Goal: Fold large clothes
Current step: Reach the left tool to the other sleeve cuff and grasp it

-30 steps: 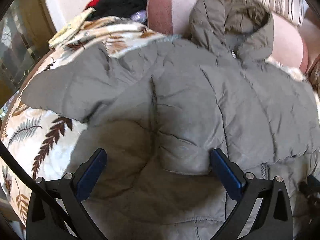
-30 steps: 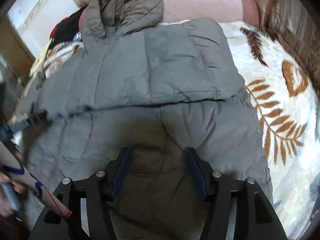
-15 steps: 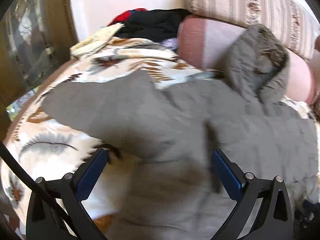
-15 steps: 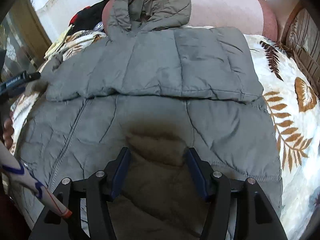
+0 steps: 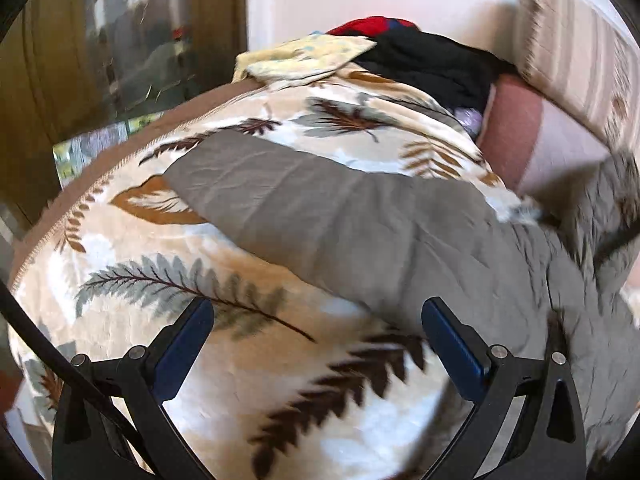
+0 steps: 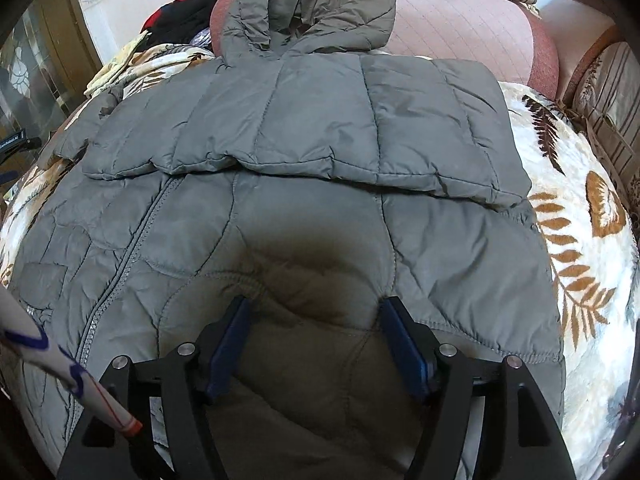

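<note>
Left gripper (image 5: 318, 336): jaws wide apart, holding nothing, above leaf-print blanket (image 5: 168, 280). Grey jacket sleeve (image 5: 304, 208): stretched out leftward on blanket. Far: black garment (image 5: 432, 62), red garment (image 5: 368, 26), striped cushion (image 5: 576, 60).

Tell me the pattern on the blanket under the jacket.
Cream blanket with brown and grey fern leaves; clearest in the left wrist view.

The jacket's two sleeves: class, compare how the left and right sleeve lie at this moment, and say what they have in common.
1. The right sleeve is folded across the jacket's chest; the left sleeve stretches out sideways.
2. The right sleeve rests on the jacket body; the left sleeve rests on the leaf-print blanket.
3. The right sleeve looks puffy with quilted seams; the left sleeve looks flatter.

Both are the same grey fabric, and neither is gripped.
</note>
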Tool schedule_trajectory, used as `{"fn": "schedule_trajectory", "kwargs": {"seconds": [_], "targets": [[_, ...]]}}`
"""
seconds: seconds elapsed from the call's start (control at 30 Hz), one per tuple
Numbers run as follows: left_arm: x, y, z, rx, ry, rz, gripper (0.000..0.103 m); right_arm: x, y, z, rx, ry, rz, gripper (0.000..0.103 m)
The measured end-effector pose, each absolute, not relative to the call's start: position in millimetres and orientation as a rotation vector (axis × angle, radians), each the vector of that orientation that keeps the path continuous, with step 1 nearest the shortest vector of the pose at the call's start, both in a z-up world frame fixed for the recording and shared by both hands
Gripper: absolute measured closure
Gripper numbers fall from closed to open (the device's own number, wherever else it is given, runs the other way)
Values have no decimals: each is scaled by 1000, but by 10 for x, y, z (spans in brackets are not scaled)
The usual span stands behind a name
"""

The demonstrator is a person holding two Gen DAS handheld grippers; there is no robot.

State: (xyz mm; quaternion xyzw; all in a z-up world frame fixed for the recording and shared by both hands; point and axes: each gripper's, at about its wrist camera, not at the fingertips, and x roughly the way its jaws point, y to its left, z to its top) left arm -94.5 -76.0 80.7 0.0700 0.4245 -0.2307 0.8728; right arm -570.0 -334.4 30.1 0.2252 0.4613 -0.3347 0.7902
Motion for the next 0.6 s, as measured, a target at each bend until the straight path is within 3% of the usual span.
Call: {"fn": "schedule_trajectory", "kwargs": {"seconds": [0.2, 0.43, 0.6], "targets": [[-280, -304, 822, -53, 957, -457, 1, -5685, -3346, 298, 484, 1000, -723, 28], [464, 12, 631, -214, 1047, -439, 36, -5676, -3356, 284, 488, 998, -721, 25], [846, 181, 389, -406, 1098, -442, 38, -5659, -3360, 279, 489, 997, -727, 23]]}}
